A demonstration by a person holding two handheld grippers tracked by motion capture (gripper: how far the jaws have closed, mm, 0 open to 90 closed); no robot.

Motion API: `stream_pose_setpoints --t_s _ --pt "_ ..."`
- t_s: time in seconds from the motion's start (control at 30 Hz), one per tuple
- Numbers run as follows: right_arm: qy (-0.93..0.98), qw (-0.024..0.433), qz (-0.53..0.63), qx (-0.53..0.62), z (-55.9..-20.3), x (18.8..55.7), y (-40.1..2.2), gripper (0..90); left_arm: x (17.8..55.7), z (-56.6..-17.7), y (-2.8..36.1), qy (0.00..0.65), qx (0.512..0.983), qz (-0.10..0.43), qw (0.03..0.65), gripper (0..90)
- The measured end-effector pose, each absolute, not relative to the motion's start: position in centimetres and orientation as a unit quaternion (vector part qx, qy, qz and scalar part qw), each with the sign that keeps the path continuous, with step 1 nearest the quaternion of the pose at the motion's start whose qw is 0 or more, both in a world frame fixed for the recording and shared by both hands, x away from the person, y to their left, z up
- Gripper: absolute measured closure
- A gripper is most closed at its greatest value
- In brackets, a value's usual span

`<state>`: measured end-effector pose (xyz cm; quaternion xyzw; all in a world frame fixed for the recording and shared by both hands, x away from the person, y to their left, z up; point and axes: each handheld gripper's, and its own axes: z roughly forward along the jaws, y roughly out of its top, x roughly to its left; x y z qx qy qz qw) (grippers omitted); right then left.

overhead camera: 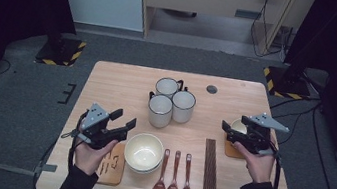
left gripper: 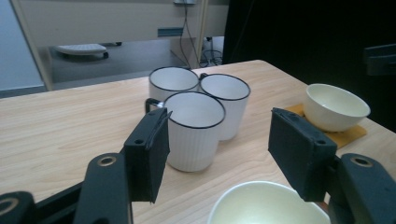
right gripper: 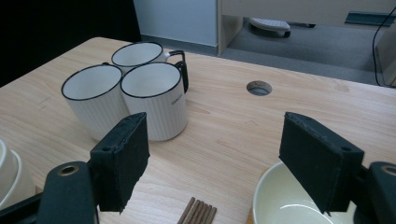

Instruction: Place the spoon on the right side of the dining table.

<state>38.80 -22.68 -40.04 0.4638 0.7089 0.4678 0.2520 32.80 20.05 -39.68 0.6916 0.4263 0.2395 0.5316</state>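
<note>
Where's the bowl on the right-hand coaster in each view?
High view: bowl on the right coaster, right of centre, partly behind the right gripper.
Left gripper view: far right, on the orange coaster.
Right gripper view: bottom right, under the jaws.
Shared landmark: the three mugs.

Soft overhead light, dark room edges

Even light is falling on the table (overhead camera: 123, 80), casting faint shadows; the far left and right corners are sinking into black, and near jaws are blurring slightly.
</note>
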Motion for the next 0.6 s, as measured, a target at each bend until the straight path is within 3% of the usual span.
stream_pose_setpoints --t_s 0.6 --pt "0.728 0.237 0.477 0.431 -40.4 38.5 -19.8 24.6 32.1 -41.1 16.5 0.401 0.719 0.218 0.525 34.9"
